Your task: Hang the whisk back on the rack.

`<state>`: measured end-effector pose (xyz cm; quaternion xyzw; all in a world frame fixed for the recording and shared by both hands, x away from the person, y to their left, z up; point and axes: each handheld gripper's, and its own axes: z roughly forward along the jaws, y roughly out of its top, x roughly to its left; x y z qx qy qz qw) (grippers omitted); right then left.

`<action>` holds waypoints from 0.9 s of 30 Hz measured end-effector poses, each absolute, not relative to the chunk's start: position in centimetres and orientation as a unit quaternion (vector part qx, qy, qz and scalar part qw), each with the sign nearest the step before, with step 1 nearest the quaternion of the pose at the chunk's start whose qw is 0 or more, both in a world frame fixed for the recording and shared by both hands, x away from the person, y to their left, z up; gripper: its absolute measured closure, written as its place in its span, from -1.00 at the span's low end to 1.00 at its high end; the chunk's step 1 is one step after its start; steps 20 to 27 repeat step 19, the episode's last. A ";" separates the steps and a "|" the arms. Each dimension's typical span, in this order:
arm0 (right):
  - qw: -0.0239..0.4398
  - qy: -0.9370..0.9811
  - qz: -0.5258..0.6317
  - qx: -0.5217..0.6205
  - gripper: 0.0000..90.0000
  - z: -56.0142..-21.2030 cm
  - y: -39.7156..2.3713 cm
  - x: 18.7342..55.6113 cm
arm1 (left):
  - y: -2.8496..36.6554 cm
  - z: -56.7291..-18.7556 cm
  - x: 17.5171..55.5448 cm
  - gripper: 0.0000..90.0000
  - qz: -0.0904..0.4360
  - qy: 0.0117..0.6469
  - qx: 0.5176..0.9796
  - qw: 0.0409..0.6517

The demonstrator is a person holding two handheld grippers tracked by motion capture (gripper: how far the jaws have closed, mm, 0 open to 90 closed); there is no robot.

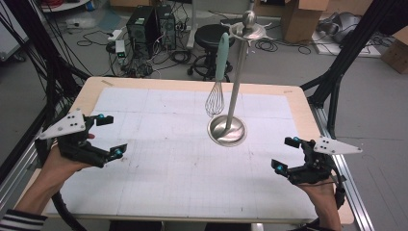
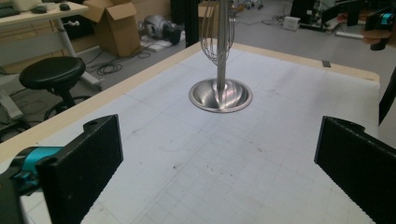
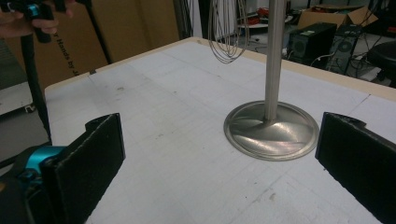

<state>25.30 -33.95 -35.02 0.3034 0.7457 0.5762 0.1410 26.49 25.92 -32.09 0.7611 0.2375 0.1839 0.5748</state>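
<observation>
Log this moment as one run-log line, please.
left gripper: open, holding nothing | right gripper: open, holding nothing | whisk: hanging on stand | stand: mid-table, untouched

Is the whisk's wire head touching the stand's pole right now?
Cannot tell. In the high view the whisk hangs beside the pole with only a sliver between them; in the left gripper view its wires overlap the pole.
</observation>
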 end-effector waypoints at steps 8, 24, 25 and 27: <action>0.139 0.749 0.572 0.304 -1.00 -35.3 -33.5 25.6 | 27.6 -35.3 24.7 -0.96 0.181 0.253 0.761 0.570; 0.137 0.752 0.568 0.304 -1.00 -35.7 -32.9 26.1 | 28.2 -36.1 24.6 -0.96 0.187 0.260 0.758 0.569; 0.137 0.752 0.568 0.304 -1.00 -35.7 -32.9 26.1 | 28.2 -36.1 24.6 -0.96 0.187 0.260 0.758 0.569; 0.137 0.752 0.568 0.304 -1.00 -35.7 -32.9 26.1 | 28.2 -36.1 24.6 -0.96 0.187 0.260 0.758 0.569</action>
